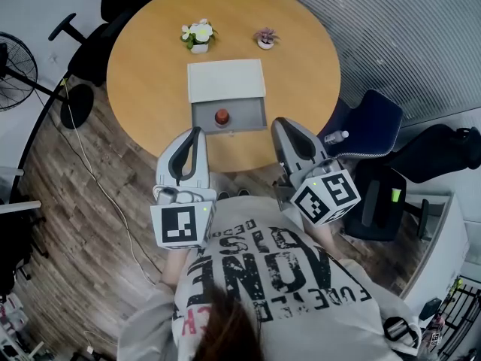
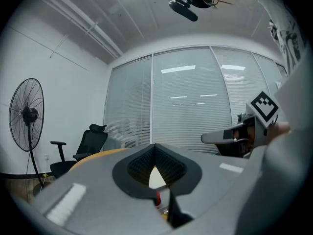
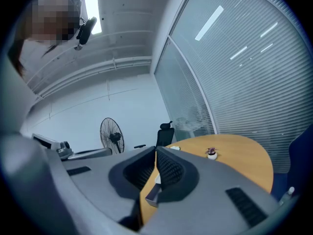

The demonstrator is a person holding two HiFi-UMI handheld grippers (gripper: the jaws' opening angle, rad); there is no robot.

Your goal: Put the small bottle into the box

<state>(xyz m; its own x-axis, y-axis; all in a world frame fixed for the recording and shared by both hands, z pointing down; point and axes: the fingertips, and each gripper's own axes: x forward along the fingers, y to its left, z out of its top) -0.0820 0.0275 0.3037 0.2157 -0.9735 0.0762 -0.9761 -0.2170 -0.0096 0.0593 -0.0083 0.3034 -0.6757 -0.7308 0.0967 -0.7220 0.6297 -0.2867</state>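
— Now, what sits nearest, at the bottom of the head view?

— A grey shirt [image 1: 289, 273] with big black block letters. They are upside down from here. The largest look like "ONE", and the rest I cannot read for sure. Just above it are the left gripper [image 1: 196, 132] and the right gripper [image 1: 281, 124]. Each carries a cube with black-and-white square markers and no words.

— And the jaws?

— Pressed together on both, tips meeting. Each gripper's own view shows the pads touching, left [image 2: 155, 147] and right [image 3: 156, 150], with nothing pinched.

— Where is the small bottle [image 1: 222, 116]?

— At frame centre, just past the gripper tips. It is inside the open grey compartment of the box [image 1: 225, 81], with its red top showing. The box's white part lies beyond that, and I can read no label on either.

— Farther up?

— The box rests on a round wooden table [image 1: 143, 74]. Toward the table's upper edge stand a white-flowered pot [image 1: 198, 35] and a pink-flowered pot [image 1: 265, 38], set apart. A fan [image 1: 10, 60] stands at the upper left.
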